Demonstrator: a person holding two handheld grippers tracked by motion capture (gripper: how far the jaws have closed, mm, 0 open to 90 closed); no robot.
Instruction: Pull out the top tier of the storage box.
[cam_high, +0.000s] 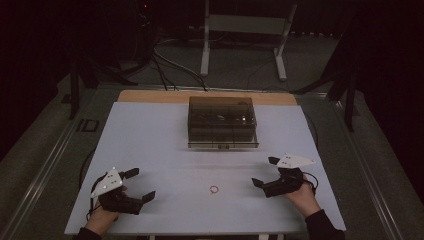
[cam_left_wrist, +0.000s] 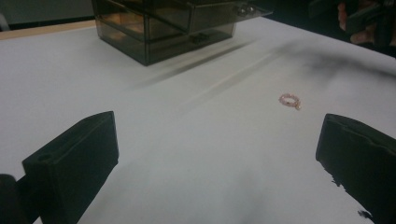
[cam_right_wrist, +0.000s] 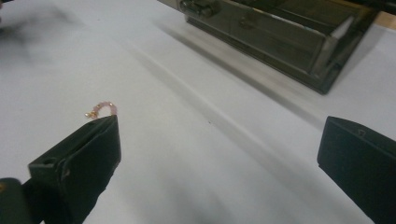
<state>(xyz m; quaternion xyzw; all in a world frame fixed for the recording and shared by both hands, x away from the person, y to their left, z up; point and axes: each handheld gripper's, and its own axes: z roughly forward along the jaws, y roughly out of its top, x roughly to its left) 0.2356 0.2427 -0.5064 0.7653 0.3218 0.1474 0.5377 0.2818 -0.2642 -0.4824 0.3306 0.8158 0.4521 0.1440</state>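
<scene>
A small pink bead bracelet (cam_high: 214, 189) lies flat on the white table (cam_high: 150, 150), between the left gripper (cam_high: 141, 185) and right gripper (cam_high: 265, 171), both wide open and empty. Beyond them sits a smoky clear box (cam_high: 222, 121) (contents too dark to tell).

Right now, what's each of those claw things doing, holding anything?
Left gripper: open, holding nothing, above the table.
Right gripper: open, holding nothing; the pink bead bracelet lies loose on the table.

Smoky glossy plastic box (cam_high: 223, 122); matt table (cam_high: 150, 150).
</scene>
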